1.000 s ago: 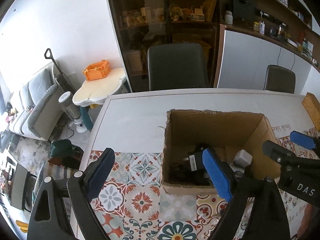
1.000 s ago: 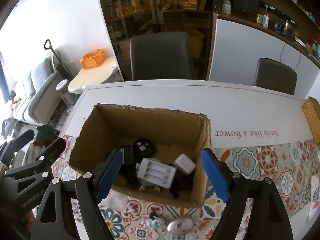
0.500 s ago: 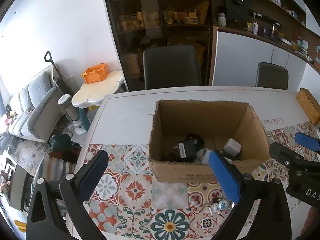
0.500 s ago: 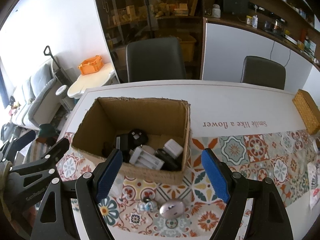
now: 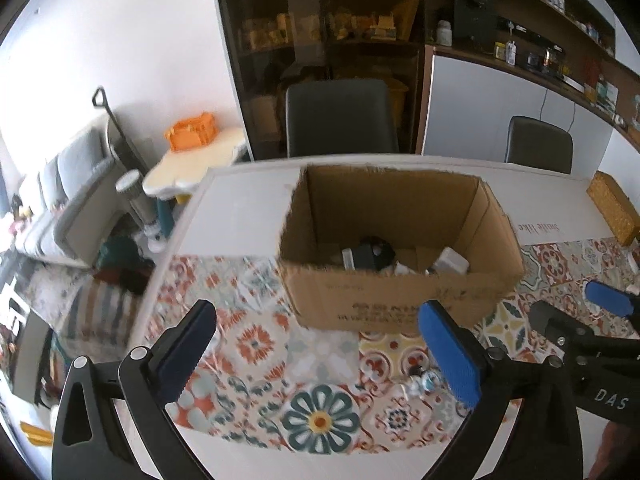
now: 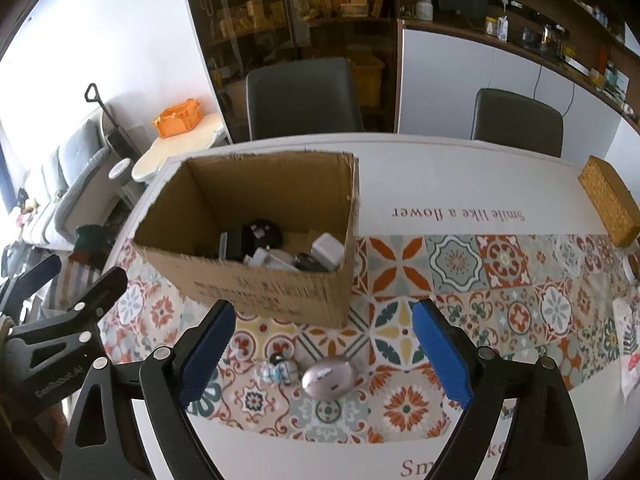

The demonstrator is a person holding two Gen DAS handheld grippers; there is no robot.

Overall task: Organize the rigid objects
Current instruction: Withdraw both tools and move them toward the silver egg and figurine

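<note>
In the left wrist view, the left tool point(image 5: 326, 350) is spread and empty over the tiled desk point(image 5: 248, 200); the cardboard box point(image 5: 396, 280) already holds chargers and adapters. In the right wrist view, the right tool point(image 6: 320, 354), jaws just widening (nothing between the pads), frames a computer mouse point(image 6: 329, 376) and a small trinket point(image 6: 280, 370), both left outside the box. Nothing blocks them.

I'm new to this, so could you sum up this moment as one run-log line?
left gripper: open, empty | right gripper: open, empty, jaws just widened | cardboard box: holds chargers | pink mouse, small toy: on table, unpacked
</note>
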